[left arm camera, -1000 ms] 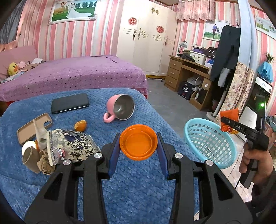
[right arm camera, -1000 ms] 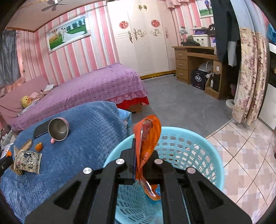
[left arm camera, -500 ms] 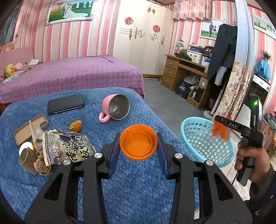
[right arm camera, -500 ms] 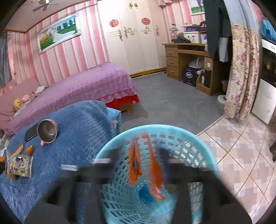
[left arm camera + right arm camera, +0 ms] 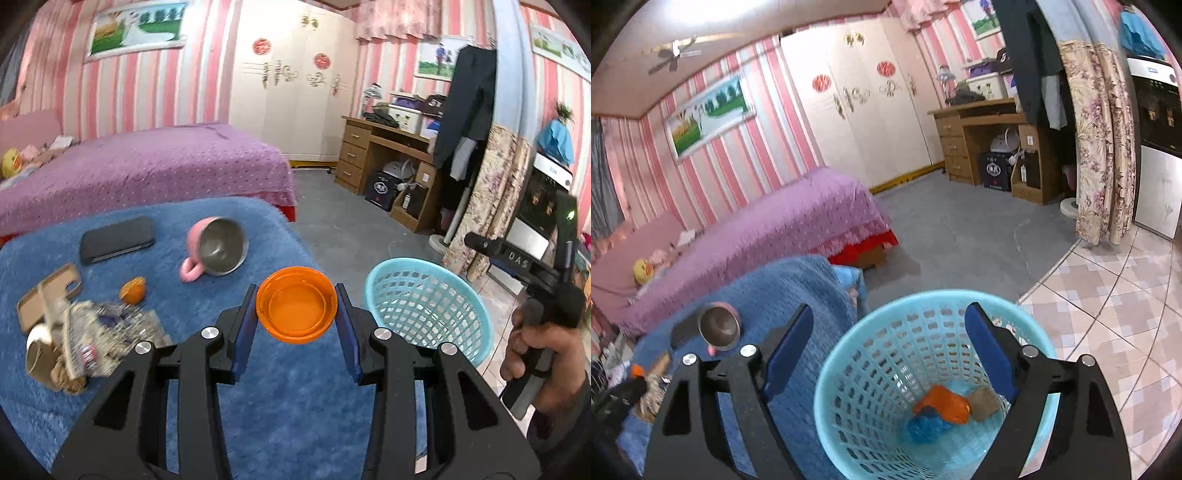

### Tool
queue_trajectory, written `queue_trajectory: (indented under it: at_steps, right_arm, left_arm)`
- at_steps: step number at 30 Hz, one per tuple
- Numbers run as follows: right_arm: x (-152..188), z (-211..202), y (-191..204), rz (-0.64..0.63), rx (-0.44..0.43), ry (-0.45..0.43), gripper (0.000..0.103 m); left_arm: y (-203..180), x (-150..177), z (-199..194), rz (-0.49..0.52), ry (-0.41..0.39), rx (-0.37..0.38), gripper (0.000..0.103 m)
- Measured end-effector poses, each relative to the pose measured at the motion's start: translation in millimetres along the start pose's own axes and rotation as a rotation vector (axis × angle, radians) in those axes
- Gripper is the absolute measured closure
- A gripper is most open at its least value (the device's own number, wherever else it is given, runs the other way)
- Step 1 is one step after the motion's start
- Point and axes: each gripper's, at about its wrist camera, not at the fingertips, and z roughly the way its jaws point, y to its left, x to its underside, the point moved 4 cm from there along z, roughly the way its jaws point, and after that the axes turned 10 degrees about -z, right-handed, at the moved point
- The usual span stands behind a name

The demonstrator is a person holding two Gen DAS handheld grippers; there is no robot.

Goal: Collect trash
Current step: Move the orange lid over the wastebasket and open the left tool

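My left gripper (image 5: 296, 293) is shut on an orange plastic lid (image 5: 296, 312), held over the blue blanket (image 5: 280, 391) just left of the light-blue basket (image 5: 424, 299). Over that basket (image 5: 827, 373) my right gripper (image 5: 889, 314) stands open with nothing between its fingers. An orange wrapper (image 5: 942, 404), a blue scrap (image 5: 927, 426) and a brown scrap (image 5: 984, 402) lie on the basket's bottom. At the blanket's left lie a crumpled snack bag (image 5: 107, 332), a paper cup (image 5: 37, 354) and an orange peel (image 5: 132, 290).
A pink mug (image 5: 216, 247) lies on its side beside a black phone (image 5: 116, 240) and a tan phone case (image 5: 48, 295). A hand (image 5: 532, 350) holds the right gripper at the right. Behind are a purple bed (image 5: 147, 173) and a wooden desk (image 5: 391, 158).
My right gripper opened and the orange wrapper fell from it into the basket. My left gripper carried the orange lid to the right, nearer the basket.
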Motion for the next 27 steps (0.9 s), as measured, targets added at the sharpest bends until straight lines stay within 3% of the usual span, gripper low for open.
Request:
queue_trajectory:
  at_steps: [4, 10, 15, 16, 17, 19, 22, 27]
  right_arm:
    - [-1, -3, -12, -0.005, 0.042, -0.013, 0.020]
    - [1, -11, -56, 0.099, 0.117, -0.039, 0.020]
    - [5, -9, -81, 0.161, 0.157, -0.037, 0.020]
    - [5, -8, -82, 0.165, 0.158, -0.036, 0.020]
    - [5, -7, -82, 0.166, 0.154, -0.033, 0.020]
    - [3, -5, -78, 0.154, 0.144, -0.030, 0.020]
    - [0, -2, -67, 0.118, 0.128, -0.029, 0.020]
    - [-3, 8, -20, 0.021, 0.028, -0.009, 0.020]
  left_arm:
    - [-39, 0, 22, 0.065, 0.030, 0.043, 0.064]
    - [-75, 0, 56, 0.100, 0.073, 0.099, 0.064]
    - [-108, 9, 92, 0.097, 0.166, 0.179, 0.063]
    - [-117, 11, 97, 0.105, 0.182, 0.204, 0.054]
    - [-121, 11, 97, 0.114, 0.178, 0.207, 0.031]
    - [-123, 7, 92, 0.119, 0.124, 0.183, 0.011]
    - [-110, 0, 83, 0.118, 0.105, 0.165, 0.011]
    - [-25, -26, 43, 0.037, 0.031, -0.014, 0.011]
